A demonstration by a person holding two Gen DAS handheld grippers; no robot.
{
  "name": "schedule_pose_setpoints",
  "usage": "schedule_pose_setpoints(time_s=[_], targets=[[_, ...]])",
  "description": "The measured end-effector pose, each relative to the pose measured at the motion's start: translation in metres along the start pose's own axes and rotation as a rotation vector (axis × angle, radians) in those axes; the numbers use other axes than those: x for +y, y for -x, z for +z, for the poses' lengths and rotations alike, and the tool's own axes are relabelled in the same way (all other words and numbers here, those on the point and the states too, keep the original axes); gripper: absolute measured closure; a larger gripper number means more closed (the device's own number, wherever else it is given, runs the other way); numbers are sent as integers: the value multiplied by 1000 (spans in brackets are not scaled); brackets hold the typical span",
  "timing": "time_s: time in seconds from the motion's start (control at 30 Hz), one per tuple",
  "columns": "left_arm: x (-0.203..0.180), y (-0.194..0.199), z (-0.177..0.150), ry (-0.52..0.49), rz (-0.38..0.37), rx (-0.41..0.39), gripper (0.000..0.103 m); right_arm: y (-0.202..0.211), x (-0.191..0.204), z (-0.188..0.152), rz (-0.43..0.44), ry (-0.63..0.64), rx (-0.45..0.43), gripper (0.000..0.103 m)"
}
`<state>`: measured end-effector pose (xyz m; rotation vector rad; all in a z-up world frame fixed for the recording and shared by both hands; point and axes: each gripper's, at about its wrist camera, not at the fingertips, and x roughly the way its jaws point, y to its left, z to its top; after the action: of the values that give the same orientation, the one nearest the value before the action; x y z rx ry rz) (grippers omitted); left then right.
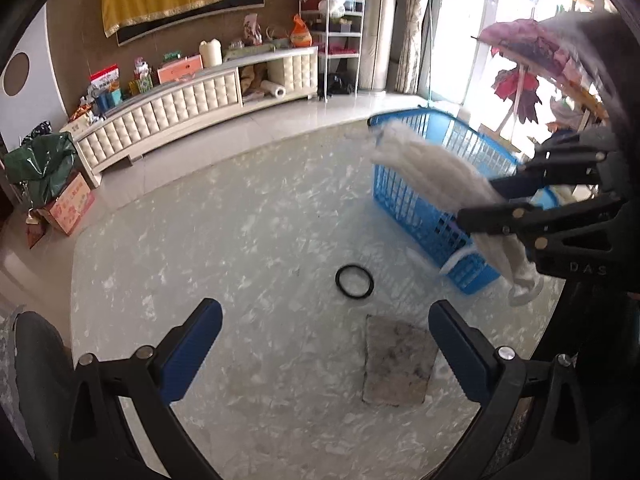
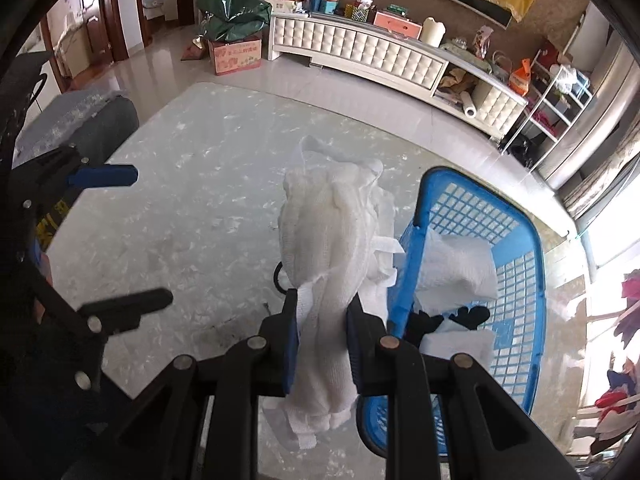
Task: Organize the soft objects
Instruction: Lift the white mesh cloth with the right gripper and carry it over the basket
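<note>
My right gripper (image 2: 322,300) is shut on a bunched white gauzy cloth (image 2: 332,232), which sticks out past the fingertips and hangs below the jaws. It hovers beside the left wall of a blue plastic basket (image 2: 520,280) that holds folded white cloths (image 2: 456,268) and a black item (image 2: 468,316). In the left wrist view the right gripper (image 1: 478,200) carries the cloth (image 1: 424,164) over the basket's (image 1: 404,208) near rim. My left gripper (image 1: 326,320) is open and empty above the table, also seen as the left gripper (image 2: 152,236) at the left.
A black ring (image 1: 354,281) and a grey flat patch (image 1: 398,360) lie on the marbled glass table (image 1: 240,240). A grey chair back (image 2: 100,120) stands at the table's edge. Beyond are a white cabinet (image 1: 180,108) and a cardboard box (image 1: 70,204) on the floor.
</note>
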<state>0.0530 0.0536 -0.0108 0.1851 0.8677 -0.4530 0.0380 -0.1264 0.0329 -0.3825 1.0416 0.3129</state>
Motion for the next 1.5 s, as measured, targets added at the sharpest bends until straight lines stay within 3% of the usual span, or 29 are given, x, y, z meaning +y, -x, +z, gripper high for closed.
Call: schedule_pose_setpoints(time_s=[0.2, 0.37, 0.6, 1.03, 1.13, 1.5], targets=[[-6, 13, 10, 7, 7, -50, 0, 11, -7, -2, 17, -14, -27, 83], [-13, 4, 15, -10, 20, -28, 0, 23, -16, 0, 9, -18, -59, 83], [-29, 0, 17, -50, -21, -7, 0, 41, -49, -6, -43, -19, -100, 83], [-57, -35, 10, -166, -57, 105, 0, 12, -88, -22, -105, 25, -47, 83], [-59, -45, 8, -174, -71, 132, 0, 2, -91, -25, -157, 83, -47, 83], [-71, -96, -19, -230, -104, 271, 0, -38, -113, -24, -145, 121, -1, 83]])
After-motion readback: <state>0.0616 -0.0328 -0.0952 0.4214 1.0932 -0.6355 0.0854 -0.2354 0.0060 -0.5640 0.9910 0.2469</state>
